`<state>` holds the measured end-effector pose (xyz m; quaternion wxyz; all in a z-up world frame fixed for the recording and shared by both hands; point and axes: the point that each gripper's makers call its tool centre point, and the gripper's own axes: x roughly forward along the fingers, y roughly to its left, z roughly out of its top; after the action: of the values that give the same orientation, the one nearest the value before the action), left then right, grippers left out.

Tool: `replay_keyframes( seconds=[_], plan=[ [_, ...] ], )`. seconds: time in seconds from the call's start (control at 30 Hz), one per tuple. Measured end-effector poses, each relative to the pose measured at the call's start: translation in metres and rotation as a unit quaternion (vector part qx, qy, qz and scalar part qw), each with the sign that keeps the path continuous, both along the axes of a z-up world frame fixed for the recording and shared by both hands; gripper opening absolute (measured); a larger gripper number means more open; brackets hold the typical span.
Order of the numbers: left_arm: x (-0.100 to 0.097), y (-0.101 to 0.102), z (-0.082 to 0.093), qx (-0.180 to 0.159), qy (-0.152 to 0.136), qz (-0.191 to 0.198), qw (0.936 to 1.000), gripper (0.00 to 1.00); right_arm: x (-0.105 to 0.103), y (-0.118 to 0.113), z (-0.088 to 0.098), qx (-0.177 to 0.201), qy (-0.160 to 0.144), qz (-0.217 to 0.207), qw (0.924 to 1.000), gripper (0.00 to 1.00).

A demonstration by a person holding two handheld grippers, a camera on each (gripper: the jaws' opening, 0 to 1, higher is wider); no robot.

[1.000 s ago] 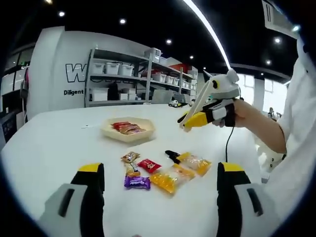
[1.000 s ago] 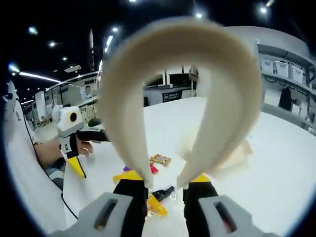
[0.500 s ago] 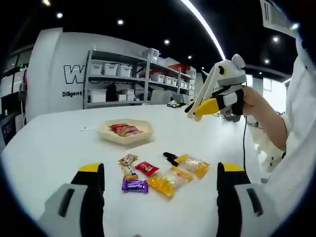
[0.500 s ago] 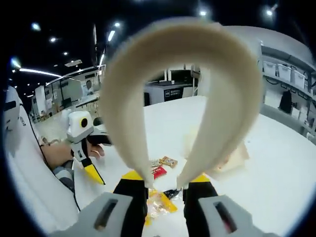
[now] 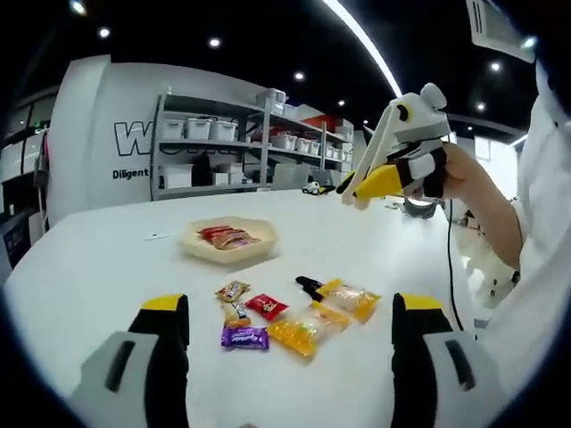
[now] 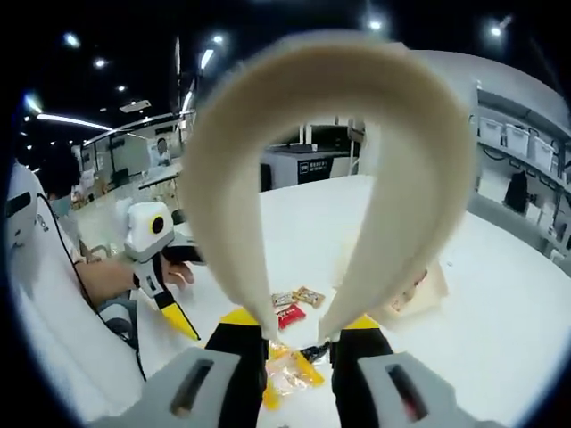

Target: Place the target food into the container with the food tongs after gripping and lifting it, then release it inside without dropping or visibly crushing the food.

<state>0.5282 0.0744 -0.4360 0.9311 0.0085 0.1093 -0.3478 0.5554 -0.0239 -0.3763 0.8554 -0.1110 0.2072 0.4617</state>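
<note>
The left gripper (image 5: 285,343) hangs over the near edge of the white table (image 5: 107,259), its jaws spread wide with nothing between them. Just past them lies a cluster of wrapped snacks: a purple candy (image 5: 245,337), a red candy (image 5: 268,306), a brown candy (image 5: 232,290), a small gold one (image 5: 236,313), an orange bag (image 5: 306,328) and a yellow bag (image 5: 352,299) with a black clip (image 5: 310,286) at its end. Farther toward the middle of the table sits the tray (image 5: 227,241), a shallow beige dish with red and brown packets in it.

The right gripper (image 5: 361,189), held in a hand (image 5: 459,174), is raised above the far right part of the table, well clear of the snacks. Its jaws are clenched on the legs of the cream tongs (image 6: 330,160), whose loop arches up in the right gripper view. Through that loop the snacks (image 6: 290,308) and the tray (image 6: 415,294) show below on the table. The tongs carry no food.
</note>
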Motion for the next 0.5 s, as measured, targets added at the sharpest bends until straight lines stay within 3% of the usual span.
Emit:
replay_keyframes(
  seconds=[0.5],
  plan=[
    [-0.003, 0.005, -0.005, 0.0, -0.001, 0.013, 0.9999, 0.93, 0.02, 0.017, -0.04, -0.003, 0.034, -0.009, 0.9994, 0.2]
  ],
)
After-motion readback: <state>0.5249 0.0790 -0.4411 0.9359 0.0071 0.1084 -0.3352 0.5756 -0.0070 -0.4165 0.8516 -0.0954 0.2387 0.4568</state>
